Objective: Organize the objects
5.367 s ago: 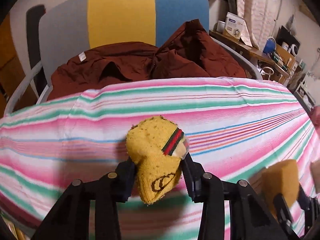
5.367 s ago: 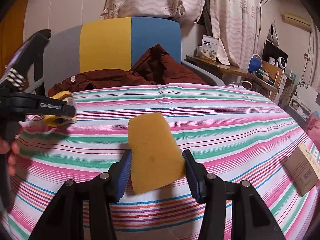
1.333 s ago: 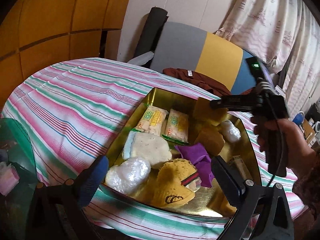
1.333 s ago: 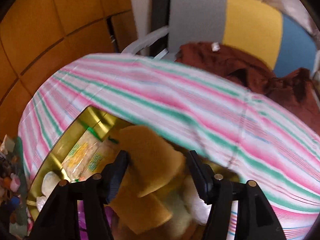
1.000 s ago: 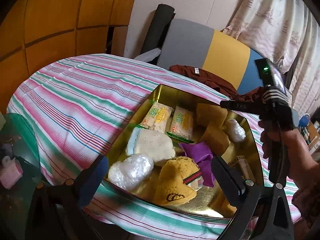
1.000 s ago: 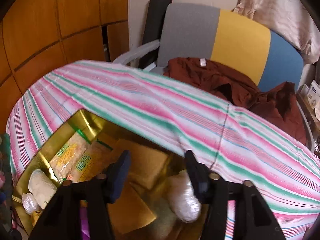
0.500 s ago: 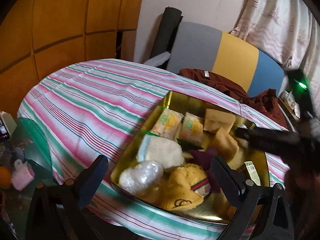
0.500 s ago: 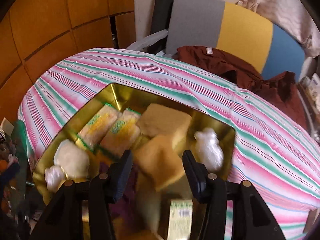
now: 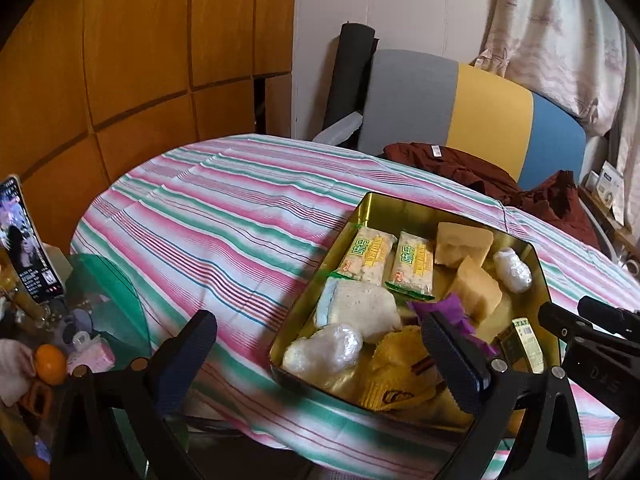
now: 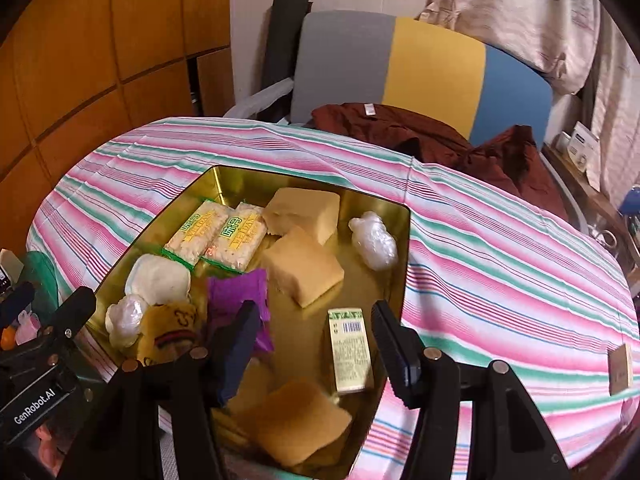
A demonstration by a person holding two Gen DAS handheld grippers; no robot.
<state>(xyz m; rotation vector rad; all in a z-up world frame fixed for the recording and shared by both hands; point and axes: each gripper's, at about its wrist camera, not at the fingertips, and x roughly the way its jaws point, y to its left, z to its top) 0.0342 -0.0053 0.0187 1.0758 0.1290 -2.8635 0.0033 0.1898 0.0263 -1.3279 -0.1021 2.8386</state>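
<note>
A gold tin (image 9: 376,205) (image 10: 240,173) sits on the striped tablecloth. It holds three yellow sponges, the far one (image 10: 304,208), the middle one (image 10: 304,268) and the near one (image 10: 296,420). A yellow knitted cap (image 9: 396,372) (image 10: 168,332) lies at the tin's near left corner. My left gripper (image 9: 316,332) hangs wide open and empty over the tin's left edge. Above the tin's near end, my right gripper (image 10: 316,316) has its jaws opening with nothing between them.
The tin also holds two snack packs (image 10: 218,236), a purple wrapper (image 10: 240,292), plastic-wrapped lumps (image 10: 374,240) and a small green box (image 10: 352,348). A chair (image 10: 420,64) with a brown garment (image 10: 420,132) stands behind the table. A cluttered glass side table (image 9: 100,320) is at the left.
The right gripper let the sponge go into the tin, drew back toward the near end and widened its jaws. The cap, earlier in the left gripper, now lies in the tin.
</note>
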